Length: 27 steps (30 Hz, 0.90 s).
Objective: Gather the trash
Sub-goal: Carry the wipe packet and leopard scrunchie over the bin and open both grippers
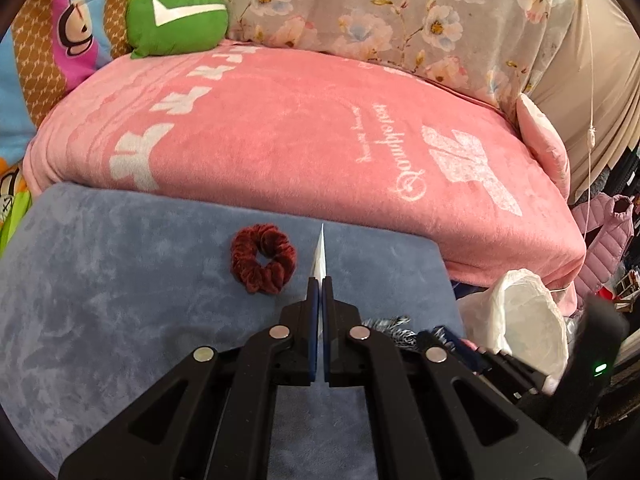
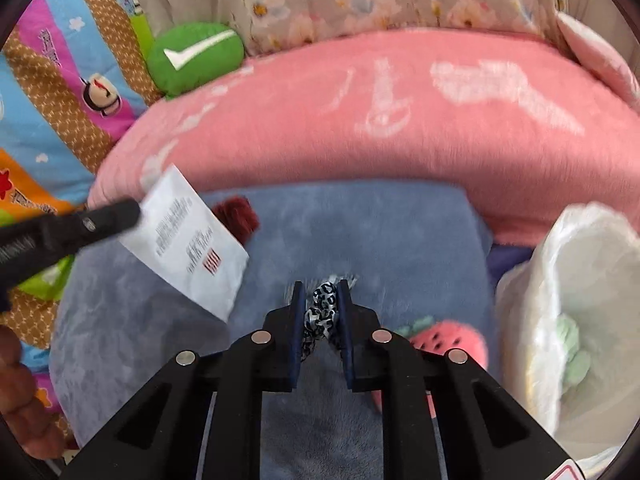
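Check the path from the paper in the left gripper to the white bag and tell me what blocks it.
The left gripper holds the paper. The right gripper, shut on a leopard-print scrunchie, sits between it and the white bag. Nothing else visibly blocks.

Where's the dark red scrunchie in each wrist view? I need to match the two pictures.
Left wrist: dark red scrunchie at centre, on the blue cushion, just left of the left gripper.
Right wrist: left of centre, mostly hidden behind the white paper; only an edge shows.
Shared landmark: green check-mark plush.
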Tool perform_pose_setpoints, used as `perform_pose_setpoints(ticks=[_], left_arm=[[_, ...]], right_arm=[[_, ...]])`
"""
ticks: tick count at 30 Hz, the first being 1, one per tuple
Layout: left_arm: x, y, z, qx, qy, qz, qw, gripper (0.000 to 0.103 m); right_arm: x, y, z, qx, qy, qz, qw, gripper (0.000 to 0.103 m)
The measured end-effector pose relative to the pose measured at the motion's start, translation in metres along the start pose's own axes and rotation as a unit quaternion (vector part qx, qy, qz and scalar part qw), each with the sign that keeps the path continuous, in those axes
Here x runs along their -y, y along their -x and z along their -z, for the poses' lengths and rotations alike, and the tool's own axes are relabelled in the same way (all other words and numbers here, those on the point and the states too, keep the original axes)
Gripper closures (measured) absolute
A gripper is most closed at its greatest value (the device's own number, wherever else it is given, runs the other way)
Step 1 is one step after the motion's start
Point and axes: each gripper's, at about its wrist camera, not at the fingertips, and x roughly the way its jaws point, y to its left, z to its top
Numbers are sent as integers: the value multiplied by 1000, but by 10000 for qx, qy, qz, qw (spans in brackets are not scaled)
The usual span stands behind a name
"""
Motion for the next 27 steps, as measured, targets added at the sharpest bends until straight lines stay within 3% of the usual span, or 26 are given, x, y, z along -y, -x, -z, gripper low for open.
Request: perform_pose_setpoints(ticks=[7, 13, 17, 27], left_arm=[[42, 19, -20, 156, -195, 471, 9986, 102], [92, 25, -26, 153, -300, 1000, 9944, 102], [132, 18, -20, -41, -397, 1410, 9892, 102], [211, -4, 14, -527, -779, 1932, 9766, 102]], right_arm=[[18, 61, -42, 650, -8, 309, 9974, 88], [57, 102, -56, 920, -171, 786, 9925, 88], [94, 122, -53, 951, -386, 1097, 9886, 88], [164, 140, -22, 860, -936, 1586, 9791, 88]])
